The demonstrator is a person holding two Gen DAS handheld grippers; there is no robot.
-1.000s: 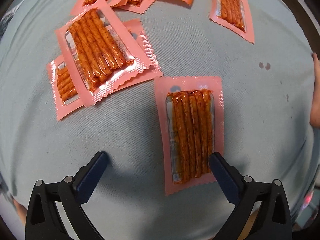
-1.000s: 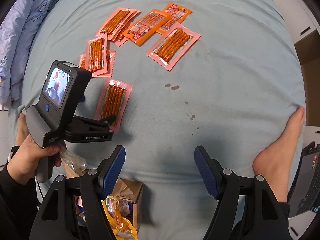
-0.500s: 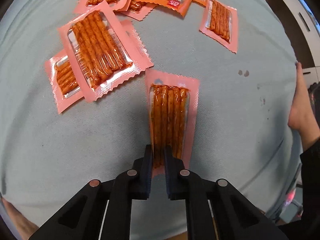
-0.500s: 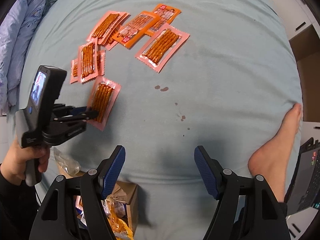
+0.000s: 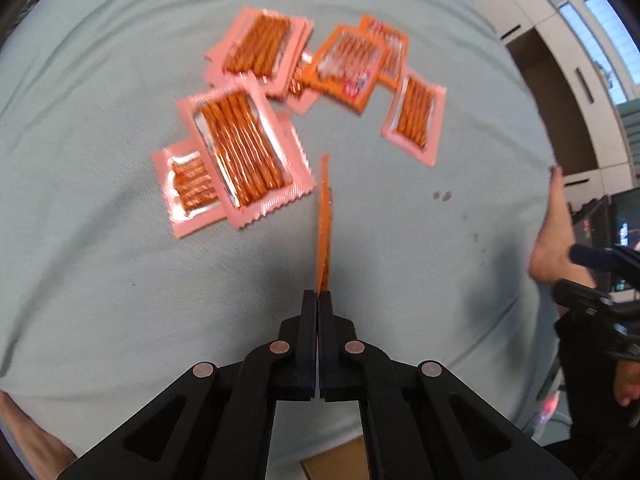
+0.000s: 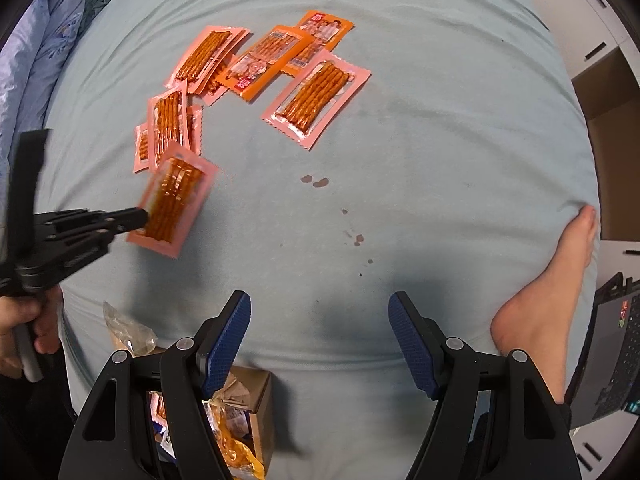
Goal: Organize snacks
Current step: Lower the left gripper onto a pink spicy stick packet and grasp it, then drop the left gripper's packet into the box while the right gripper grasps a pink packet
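Fingers of the left gripper (image 5: 319, 300) press tight on the near end of a pink snack packet (image 6: 173, 204), which shows edge-on in the left wrist view and hangs lifted off the bedding in the right wrist view. Blue-padded fingers (image 6: 226, 340) of the right gripper (image 6: 320, 340) stand wide apart with nothing between them, hovering above the near edge of the bed.

A pale blue-green bedsheet (image 6: 420, 120) fills both views, with small dark stains (image 6: 315, 181) near its middle. A bare foot (image 6: 548, 288) rests on its right edge. A crumpled lavender quilt (image 6: 28, 80) lies along the far left. Below the near edge sits a cardboard box (image 6: 248, 396) holding snack wrappers.

On the sheet, a cluster of pink packets (image 5: 244, 152) overlaps at the left, two orange packets (image 5: 352, 64) lie behind them, and one single pink packet (image 5: 415, 118) sits apart to the right.
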